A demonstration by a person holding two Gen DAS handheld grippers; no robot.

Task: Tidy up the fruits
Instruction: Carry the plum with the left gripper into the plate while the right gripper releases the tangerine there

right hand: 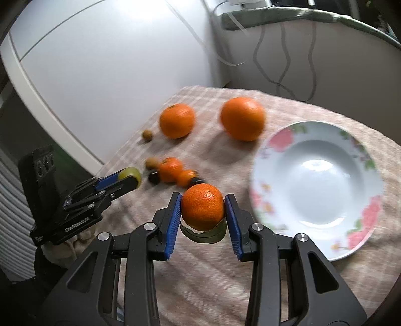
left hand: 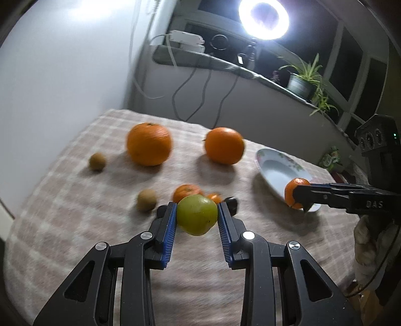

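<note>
My left gripper [left hand: 197, 209] is shut on a green fruit [left hand: 197, 214] and holds it above the checked tablecloth; it also shows in the right wrist view [right hand: 130, 176]. My right gripper [right hand: 202, 200] is shut on a mandarin [right hand: 202, 206], held just left of the white flowered plate [right hand: 361, 150]. In the left wrist view the right gripper [left hand: 300, 194] holds the mandarin [left hand: 290, 193] over the plate's near rim [left hand: 265, 173]. Two large oranges [left hand: 149, 143] [left hand: 224, 145], two smaller mandarins [left hand: 186, 191] [left hand: 214, 196] and two small brown fruits [left hand: 97, 161] [left hand: 146, 199] lie on the cloth.
Dark small fruits [right hand: 153, 176] lie beside the mandarins. A window sill [left hand: 225, 66] with cables, a bright ring lamp [left hand: 263, 18] and a potted plant [left hand: 304, 80] runs behind the table. A white wall [left hand: 62, 62] stands at the left.
</note>
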